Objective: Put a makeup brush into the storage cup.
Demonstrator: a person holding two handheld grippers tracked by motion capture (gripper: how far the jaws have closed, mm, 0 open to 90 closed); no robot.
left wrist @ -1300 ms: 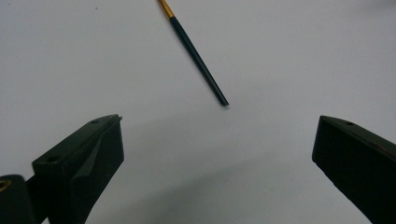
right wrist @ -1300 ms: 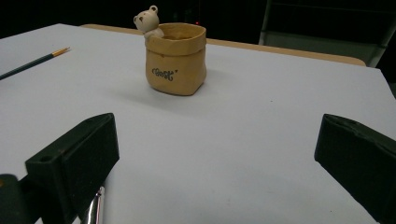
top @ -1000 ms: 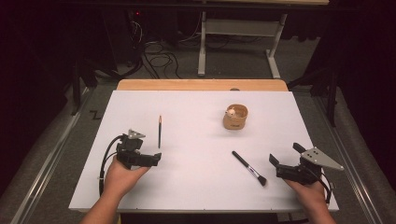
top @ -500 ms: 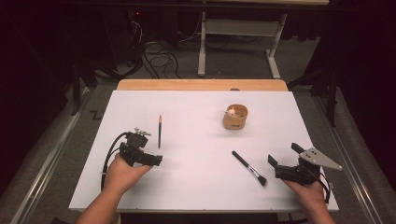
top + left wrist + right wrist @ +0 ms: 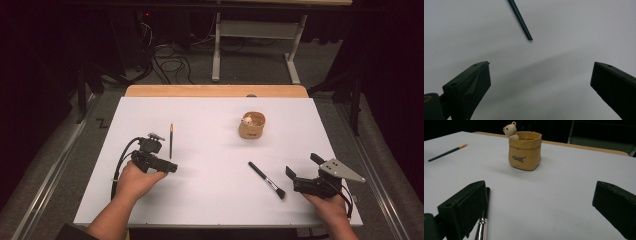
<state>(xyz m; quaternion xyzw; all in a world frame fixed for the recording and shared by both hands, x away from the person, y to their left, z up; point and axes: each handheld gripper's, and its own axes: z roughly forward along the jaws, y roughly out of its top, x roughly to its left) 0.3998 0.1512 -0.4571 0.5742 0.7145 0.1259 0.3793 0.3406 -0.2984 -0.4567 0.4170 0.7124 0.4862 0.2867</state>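
A dark pencil [image 5: 171, 141] lies on the white table sheet [image 5: 210, 210] at the left; its blunt end [image 5: 520, 21] shows just ahead of my left gripper [image 5: 539, 75]. That gripper [image 5: 169, 167] is open and empty, right below the pencil. A black brush [image 5: 267, 180] lies right of centre, with its ferrule [image 5: 483, 220] beside the left jaw of my right gripper [image 5: 540, 195]. This gripper [image 5: 301, 166] is open and empty, just right of the brush. A tan pot with a small bear on its rim [image 5: 252, 125] stands upright farther back [image 5: 525, 150].
The sheet covers a wooden table whose far edge [image 5: 215, 91] stays bare. Beyond it are a dark floor with cables [image 5: 170, 62] and a metal stand [image 5: 255, 40]. Bare sheet lies between the two grippers.
My left gripper has edged forward and a little right, closer to the pencil's near end. The right gripper, brush and pot have stayed put.
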